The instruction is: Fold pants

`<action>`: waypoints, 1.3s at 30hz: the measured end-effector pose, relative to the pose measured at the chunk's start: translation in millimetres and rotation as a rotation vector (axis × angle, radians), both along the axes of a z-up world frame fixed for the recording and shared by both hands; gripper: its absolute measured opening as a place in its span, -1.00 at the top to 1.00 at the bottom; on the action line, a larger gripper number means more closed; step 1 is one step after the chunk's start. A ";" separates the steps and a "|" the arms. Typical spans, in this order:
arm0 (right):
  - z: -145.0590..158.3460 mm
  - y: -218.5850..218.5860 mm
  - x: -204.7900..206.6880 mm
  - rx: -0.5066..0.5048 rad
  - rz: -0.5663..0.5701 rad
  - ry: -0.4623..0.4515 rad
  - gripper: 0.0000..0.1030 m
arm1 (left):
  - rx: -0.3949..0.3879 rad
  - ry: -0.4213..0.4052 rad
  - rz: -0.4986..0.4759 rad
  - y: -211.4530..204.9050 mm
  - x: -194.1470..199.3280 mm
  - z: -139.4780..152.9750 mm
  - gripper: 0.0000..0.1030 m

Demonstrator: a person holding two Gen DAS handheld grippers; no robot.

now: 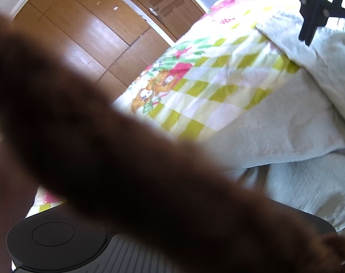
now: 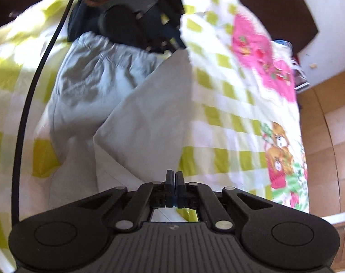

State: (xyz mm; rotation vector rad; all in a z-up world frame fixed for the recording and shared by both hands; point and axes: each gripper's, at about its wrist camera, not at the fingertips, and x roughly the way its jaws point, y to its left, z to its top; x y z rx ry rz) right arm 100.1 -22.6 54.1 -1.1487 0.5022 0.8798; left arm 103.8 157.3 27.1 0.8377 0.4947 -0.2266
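Pale grey pants lie on a bed, waistband at the far end. One fold of them is lifted into a taut sheet between both grippers. My right gripper is shut, and the near end of that fold runs into its fingers. The far corner peaks at the tip of my left gripper, which looks shut on it. In the left wrist view the pants spread to the right, with my right gripper pointing down onto them. A person's blurred arm hides the left fingers there.
The bed has a white, lime-checked sheet with pink and cartoon prints. A black cable hangs along the left. Dark clothing lies beyond the waistband. Wooden floor and a wooden door lie past the bed's edge.
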 end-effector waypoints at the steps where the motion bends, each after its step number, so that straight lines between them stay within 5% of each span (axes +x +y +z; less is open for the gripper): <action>1: 5.6 -5.1 -6.5 0.014 -0.007 0.003 0.68 | -0.009 -0.007 -0.004 -1.1 -6.1 4.5 0.85; 9: -24.2 13.1 -24.0 0.095 -0.033 0.099 0.63 | 0.066 0.008 -0.059 -15.7 -29.9 -4.9 0.74; 14: -47.4 14.9 -38.8 0.168 -0.086 0.079 0.24 | 0.040 0.060 -0.027 -4.1 -42.3 -16.2 0.68; 17: -47.0 -2.8 -17.5 0.312 -0.323 0.344 0.22 | -0.169 0.168 0.086 14.4 -40.0 -17.0 0.62; 19: -45.0 -18.8 -1.8 0.439 -0.483 0.428 0.16 | -0.290 0.204 0.158 24.4 -39.0 -18.4 0.52; 22: -44.5 -32.9 23.1 0.612 -0.690 0.570 0.04 | -0.458 0.249 0.242 36.8 -33.9 -20.7 0.10; 24: -47.6 -35.3 38.2 0.681 -0.797 0.663 -0.01 | -0.522 0.249 0.271 41.5 -29.5 -19.7 0.06; 28: -52.3 -32.5 48.7 0.723 -0.943 0.684 -0.02 | -0.648 0.276 0.346 50.6 -10.3 -16.5 -0.32; 33: -59.3 -41.8 48.0 0.766 -1.069 0.695 -0.02 | -0.849 0.332 0.427 61.9 14.6 -24.6 -0.31; 39: -61.3 -58.5 55.9 0.863 -1.190 0.685 -0.02 | -0.915 0.336 0.498 51.2 30.8 -30.6 -0.16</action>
